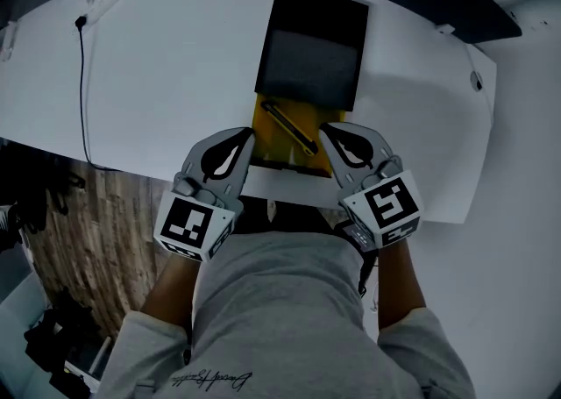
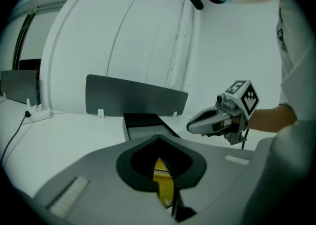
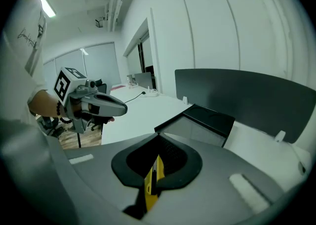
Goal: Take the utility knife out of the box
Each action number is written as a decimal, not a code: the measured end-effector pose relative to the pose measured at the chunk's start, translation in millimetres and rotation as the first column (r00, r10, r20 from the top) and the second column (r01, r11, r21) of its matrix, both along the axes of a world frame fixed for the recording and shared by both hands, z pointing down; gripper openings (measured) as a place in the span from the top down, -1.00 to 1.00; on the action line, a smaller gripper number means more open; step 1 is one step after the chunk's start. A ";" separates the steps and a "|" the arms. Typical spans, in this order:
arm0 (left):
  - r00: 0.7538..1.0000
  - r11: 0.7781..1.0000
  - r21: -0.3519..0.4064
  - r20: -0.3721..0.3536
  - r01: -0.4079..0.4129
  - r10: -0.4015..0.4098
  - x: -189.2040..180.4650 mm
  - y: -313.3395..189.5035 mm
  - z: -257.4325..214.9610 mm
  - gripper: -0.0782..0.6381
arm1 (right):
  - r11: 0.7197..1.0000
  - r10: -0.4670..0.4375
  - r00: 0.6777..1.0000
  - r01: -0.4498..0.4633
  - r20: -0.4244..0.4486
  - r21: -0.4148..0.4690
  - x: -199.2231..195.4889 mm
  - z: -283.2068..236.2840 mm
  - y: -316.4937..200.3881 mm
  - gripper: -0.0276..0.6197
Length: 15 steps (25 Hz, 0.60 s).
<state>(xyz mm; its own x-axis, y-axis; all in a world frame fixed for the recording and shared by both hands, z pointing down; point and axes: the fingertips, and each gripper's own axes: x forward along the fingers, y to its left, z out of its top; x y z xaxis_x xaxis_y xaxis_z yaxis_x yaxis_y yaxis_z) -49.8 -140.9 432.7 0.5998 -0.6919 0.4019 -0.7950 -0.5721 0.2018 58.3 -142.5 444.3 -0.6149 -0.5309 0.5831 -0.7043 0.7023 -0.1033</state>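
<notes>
Left gripper point(image 1: 249, 134) and right gripper point(image 1: 325, 131), held one in each hand at the near edge of the white table point(image 1: 158, 73); jaws of both closed together, leaving only the teardrop opening and a narrow slit, as each gripper view shows; neither grips anything. Through each slit a strip of yellow appears, which in the right gripper view carries a black line like the knife's body; whether the tips touch the yellow surface cannot be told.

Utility knife point(image 1: 289, 127) lying diagonally on the yellow base point(image 1: 272, 147) of the open black box point(image 1: 311, 3), between the two gripper tips; its lower end close beside the right gripper, its upper end towards the grey foam point(image 1: 311, 64) of the raised black part behind.

Surroundings: a black cable point(image 1: 83, 73) running across the table well to the left of the box; a grey divider panel point(image 2: 136, 98) standing along the table's far side, behind the box; wooden floor point(image 1: 88, 222) below the table's near left edge.

Free room: bare white table on both sides of the box; the box's near edge just short of the table's near edge, with the person's grey shirt point(image 1: 280, 301) directly behind the grippers.
</notes>
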 end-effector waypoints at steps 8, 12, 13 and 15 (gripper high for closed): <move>1.000 1.000 -0.025 0.002 -0.005 0.005 -1.7 -1.0 25.1 0.78 | 0.998 -0.020 0.998 0.016 -0.063 -0.061 -8.8 44.6 0.7 0.87; 1.000 0.999 -0.041 0.005 -0.003 0.003 -5.8 -0.1 34.8 0.78 | 0.993 -0.039 0.993 0.026 -0.113 -0.114 -13.6 72.1 4.0 0.87; 1.000 0.999 -0.045 0.004 -0.002 0.003 -6.8 0.7 36.5 0.78 | 0.991 -0.044 0.991 0.028 -0.124 -0.129 -15.1 78.5 5.2 0.87; 1.000 0.999 -0.049 0.000 -0.003 0.003 -8.1 2.8 39.4 0.78 | 0.987 -0.059 0.987 0.036 -0.148 -0.154 -18.5 90.0 7.3 0.82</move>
<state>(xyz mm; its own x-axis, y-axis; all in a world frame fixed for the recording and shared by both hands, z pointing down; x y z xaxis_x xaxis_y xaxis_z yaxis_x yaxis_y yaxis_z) -57.9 -138.1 472.1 0.6019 -0.6693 0.4355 -0.7933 -0.5638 0.2299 39.8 -135.2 534.3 -0.5357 -0.4027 0.7422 -0.6862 0.7198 -0.1047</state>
